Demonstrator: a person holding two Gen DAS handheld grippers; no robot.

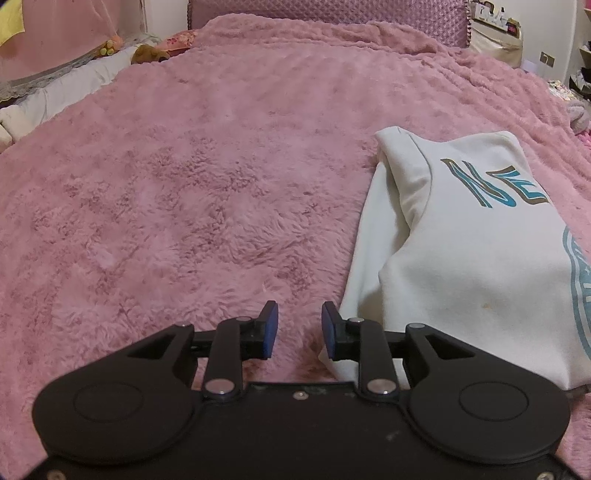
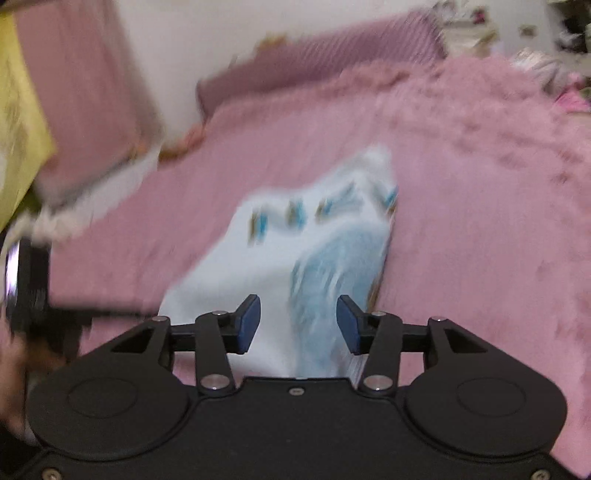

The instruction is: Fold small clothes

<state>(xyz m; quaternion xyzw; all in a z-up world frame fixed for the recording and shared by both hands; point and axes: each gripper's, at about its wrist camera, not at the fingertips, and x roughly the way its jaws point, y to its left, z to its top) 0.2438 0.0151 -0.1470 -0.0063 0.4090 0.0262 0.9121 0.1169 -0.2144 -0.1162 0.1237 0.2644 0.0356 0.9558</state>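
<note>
Both tongs released, gripping nothing. White top point(image 1: 461, 258) lies partly folded on the pink blanket point(image 1: 184, 203), at 2 o'clock of my left gripper point(image 1: 299, 326). Right gripper point(image 2: 298, 323) hovers over it, view blurred. I'd steady first, then pinch the hem at both corners and fold evenly.

A fluffy pink blanket point(image 1: 207, 177) covers the bed, its pile mottled in lighter and darker rose. On it lies a white sweatshirt point(image 1: 461, 266) printed with teal letters outlined in brown-gold and a teal curved emblem near its edge; in the blurred right wrist view the same garment point(image 2: 266, 266) shows white with pale blue print. The headboard point(image 1: 332, 8) is mauve with a small diamond quilt pattern. Both the left gripper point(image 1: 299, 328) and the right gripper point(image 2: 298, 323) are black with dark blue pads. A brown plush toy point(image 1: 149, 54) sits far left, beside white bedding
</note>
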